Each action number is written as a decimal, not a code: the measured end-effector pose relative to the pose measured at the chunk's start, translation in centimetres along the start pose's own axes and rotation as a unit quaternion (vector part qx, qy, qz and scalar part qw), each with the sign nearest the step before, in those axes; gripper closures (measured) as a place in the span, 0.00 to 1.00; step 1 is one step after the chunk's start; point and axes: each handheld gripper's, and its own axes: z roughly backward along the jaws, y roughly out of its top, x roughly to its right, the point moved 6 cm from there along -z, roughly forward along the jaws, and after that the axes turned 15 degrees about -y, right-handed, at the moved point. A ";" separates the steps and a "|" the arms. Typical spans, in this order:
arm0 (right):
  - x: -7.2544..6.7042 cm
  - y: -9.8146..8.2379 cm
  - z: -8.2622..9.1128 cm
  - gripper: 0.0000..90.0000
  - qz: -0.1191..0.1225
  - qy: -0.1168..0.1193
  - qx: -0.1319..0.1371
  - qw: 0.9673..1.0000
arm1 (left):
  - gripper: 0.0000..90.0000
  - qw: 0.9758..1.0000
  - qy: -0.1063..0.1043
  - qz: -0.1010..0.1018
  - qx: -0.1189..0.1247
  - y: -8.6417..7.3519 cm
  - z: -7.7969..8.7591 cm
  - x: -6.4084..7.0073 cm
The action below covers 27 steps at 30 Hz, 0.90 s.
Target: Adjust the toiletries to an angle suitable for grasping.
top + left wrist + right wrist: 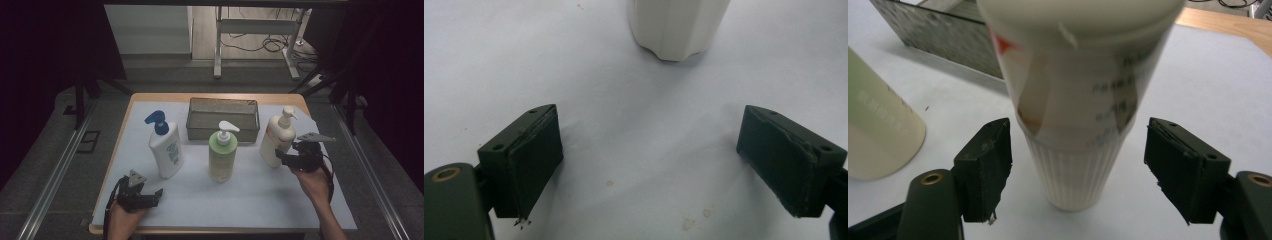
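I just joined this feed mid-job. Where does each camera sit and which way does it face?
High view: above the near table edge, facing forward and down; both forearms, left claw, right claw.
Left gripper view: on the left claw, facing the white sheet.
Right gripper view: on the right claw, open around the cream bottle.
Shared: cream bottle.

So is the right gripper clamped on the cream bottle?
No: the right gripper stands open around the cream bottle, with a gap at each pad.

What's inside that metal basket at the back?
The mesh basket looks empty in the high view. The green bottle's pump covers part of its front wall, so that bit stays hidden.
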 end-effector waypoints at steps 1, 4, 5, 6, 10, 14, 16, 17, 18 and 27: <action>0.0 0.1 -0.1 0.30 0.001 0.000 0.001 1.000 | 0.12 1.000 -0.001 0.000 0.000 0.0 0.0 0.0; -0.1 0.5 -0.5 0.29 0.001 0.001 0.004 1.000 | 0.12 1.000 0.000 -0.001 0.000 0.0 0.0 0.0; -0.2 0.7 -0.6 0.29 -0.001 0.002 0.003 1.000 | 0.12 1.000 0.000 0.000 0.000 0.0 0.0 0.0; -0.3 0.8 -0.7 0.29 0.001 0.001 0.004 1.000 | 0.12 1.000 0.000 0.000 0.000 0.0 0.0 0.0; -0.5 1.2 -1.1 0.28 0.003 0.001 0.005 1.000 | 0.12 1.000 0.000 0.000 0.000 0.0 0.0 0.0; -0.7 1.7 -1.5 0.28 0.004 -0.002 0.007 1.000 | 0.12 1.000 -0.001 0.000 0.000 0.0 0.0 0.0; -0.7 1.9 -1.7 0.29 0.003 -0.005 0.007 1.000 | 0.12 1.000 -0.001 0.000 0.000 0.0 0.0 0.0; -0.7 2.1 -1.8 0.29 0.000 -0.005 0.010 1.000 | 0.12 1.000 -0.001 0.000 0.000 0.0 0.0 0.0; -0.7 2.2 -1.8 0.29 0.000 -0.006 0.010 1.000 | 0.12 1.000 0.000 0.000 0.000 0.0 0.0 0.0; -1.2 2.9 -2.4 0.34 0.002 -0.011 0.009 1.000 | 0.12 1.000 -0.001 0.000 0.000 0.0 0.0 0.0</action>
